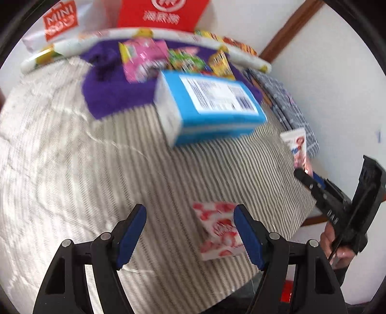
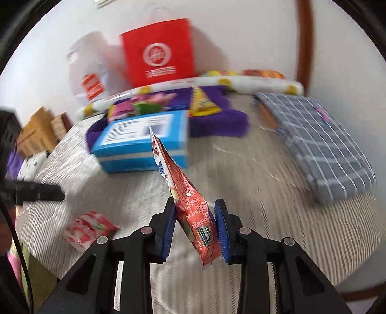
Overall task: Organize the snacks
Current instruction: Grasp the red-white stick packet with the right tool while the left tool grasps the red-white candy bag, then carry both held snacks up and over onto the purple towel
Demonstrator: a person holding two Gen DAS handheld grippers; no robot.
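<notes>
Snack packet (image 2: 190,207) in right gripper (image 2: 195,227); bag (image 1: 60,20) reads "MINI".

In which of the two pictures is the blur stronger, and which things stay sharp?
Left wrist view: strong motion blur on the blue box and striped cover; left gripper sharp. Right wrist view: similar blur behind, while the right gripper and its red snack packet stay fairly sharp. Both show fisheye bending and dark corners.
</notes>
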